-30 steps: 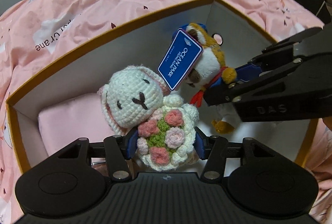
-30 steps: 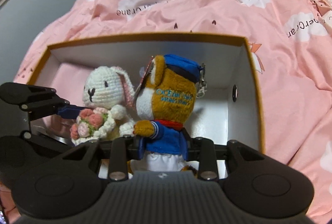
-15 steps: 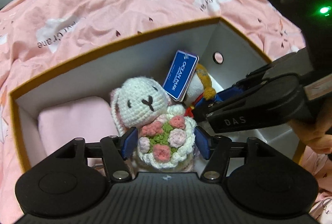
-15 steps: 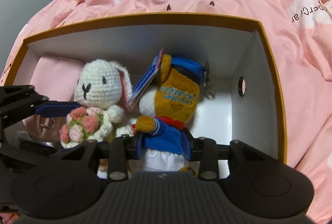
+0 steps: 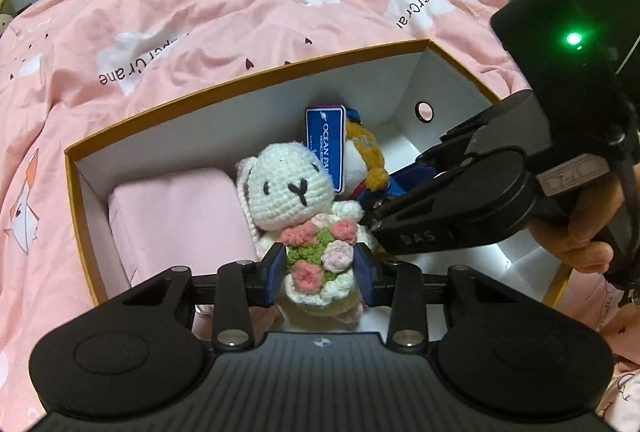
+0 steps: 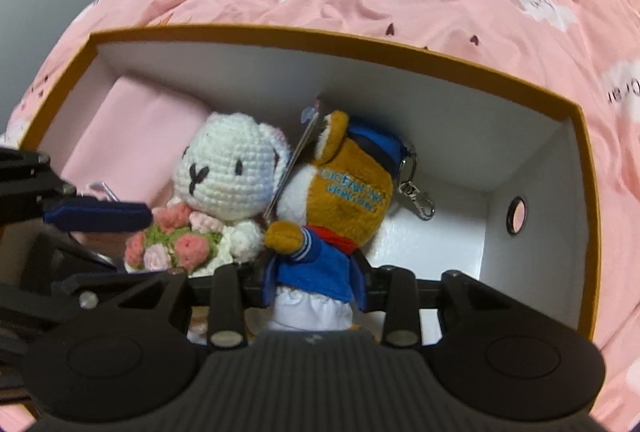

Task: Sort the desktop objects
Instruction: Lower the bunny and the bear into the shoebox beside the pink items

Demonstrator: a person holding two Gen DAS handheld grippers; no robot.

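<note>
The left gripper (image 5: 320,274) is closing its blue pads around the crocheted bouquet of the white crochet bunny (image 5: 296,188), and the pads sit right against the flowers on both sides, so it grasps the toy low on its body. The right gripper (image 6: 314,282) is clamped on the blue sailor jacket of the brown plush toy (image 6: 348,192) (an Ocean Park souvenir, going by the lettering on its back), holding it upright at the waist. The two toys stand side by side, touching, inside the open box (image 5: 248,80), which has an orange rim and white inner walls. A blue hang tag (image 5: 325,144) rises between their heads, and a metal keyring clasp (image 6: 418,198) dangles from the plush toy's blue cap. Behind the bunny, against the box's left end, lies a folded pale pink cloth (image 5: 176,212). From the left wrist view the right gripper reaches in from the side, with a person's fingers (image 5: 584,228) wrapped round its handle and a green light glowing on top. The box rests on a rumpled pink duvet (image 5: 240,12) printed with white clouds.
</note>
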